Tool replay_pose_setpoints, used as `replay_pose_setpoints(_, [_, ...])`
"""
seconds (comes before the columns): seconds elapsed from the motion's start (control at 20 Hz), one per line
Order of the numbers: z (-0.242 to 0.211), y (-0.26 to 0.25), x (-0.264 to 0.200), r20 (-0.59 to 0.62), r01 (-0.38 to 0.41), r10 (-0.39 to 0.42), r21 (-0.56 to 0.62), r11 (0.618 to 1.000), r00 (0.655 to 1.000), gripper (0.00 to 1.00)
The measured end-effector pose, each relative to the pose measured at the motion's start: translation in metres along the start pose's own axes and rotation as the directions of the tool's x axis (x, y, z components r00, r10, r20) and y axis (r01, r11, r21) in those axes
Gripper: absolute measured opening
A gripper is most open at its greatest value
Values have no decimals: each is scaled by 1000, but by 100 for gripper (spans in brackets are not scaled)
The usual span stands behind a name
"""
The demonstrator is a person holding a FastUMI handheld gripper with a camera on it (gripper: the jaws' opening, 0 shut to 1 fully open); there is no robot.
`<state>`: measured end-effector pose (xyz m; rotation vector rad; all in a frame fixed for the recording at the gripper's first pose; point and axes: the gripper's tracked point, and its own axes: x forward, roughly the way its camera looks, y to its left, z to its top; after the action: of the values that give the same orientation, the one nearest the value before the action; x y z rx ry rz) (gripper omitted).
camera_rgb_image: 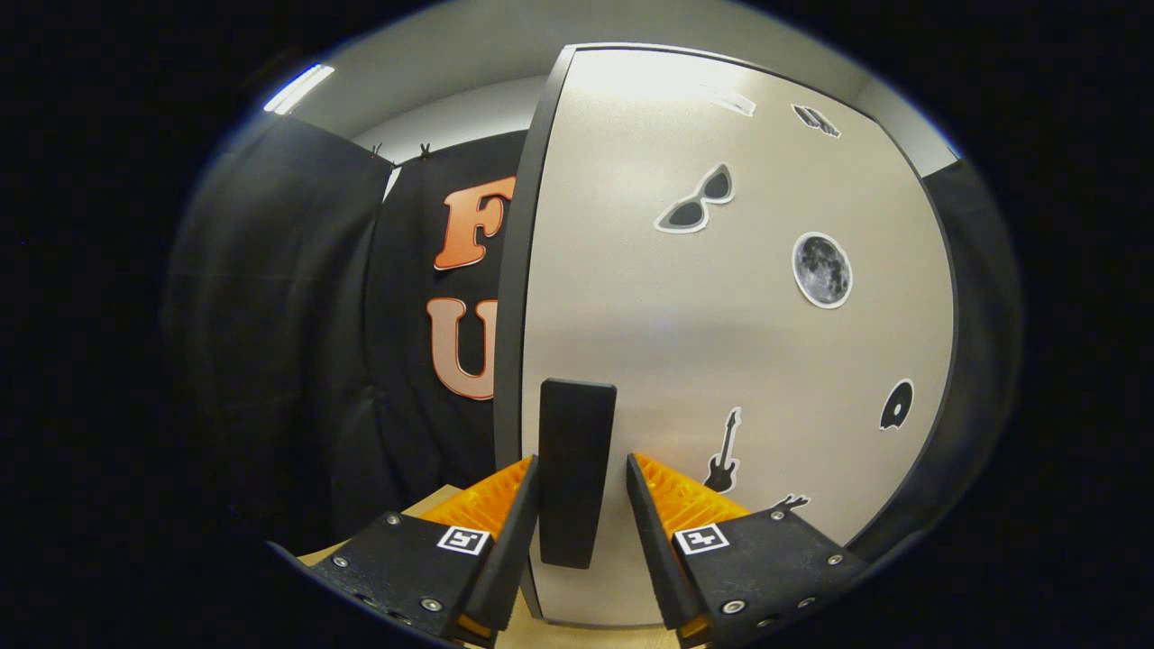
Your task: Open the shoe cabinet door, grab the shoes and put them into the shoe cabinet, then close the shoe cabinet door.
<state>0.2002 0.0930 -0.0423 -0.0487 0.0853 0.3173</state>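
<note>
**Handle between the fingers; firm grip not confirmed**

The gripper (581, 478) faces the shoe cabinet door (739, 342), a pale flat panel with a dark edge, standing upright just ahead. A dark vertical handle (575, 469) is mounted near the door's left edge, and it sits between the two fingers. The fingers stand apart, one on either side of the handle; a narrow gap shows on each side, so whether either pad is pressing yet cannot be told.

Decorative stickers lie on the door face to the right of the handle: sunglasses (696, 200), a moon (821, 269), a guitar (723, 452).

Judgement on handling: the door looks rigid and smooth, a board panel that should swing on hinges, probably at its far right side, rather than flex. The face offers nothing to hold; the handle is the only sound grip point. It appears stiff and blocky, likely slick, so a mid-height hold with both fingers squarely across it would resist slipping during the pull. Moderate resistance should be expected from any catch.
</note>
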Motion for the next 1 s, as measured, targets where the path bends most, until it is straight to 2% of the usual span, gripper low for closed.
replay_pose_setpoints(0.2, [-7, 14, -13, -30, -27, 30, 84, 996, 999, 65])
replay_pose_setpoints(0.45, [-10, 6, -73, -47, 13, -10, 63, 998, 999, 68])
replay_pose_setpoints(0.75, [5, -23, -164, 14, 105, -106, 45, 993, 994, 71])
replay_pose_setpoints(1.0, [7, -44, -230, 13, 186, -187, 58, 981, 982, 74])
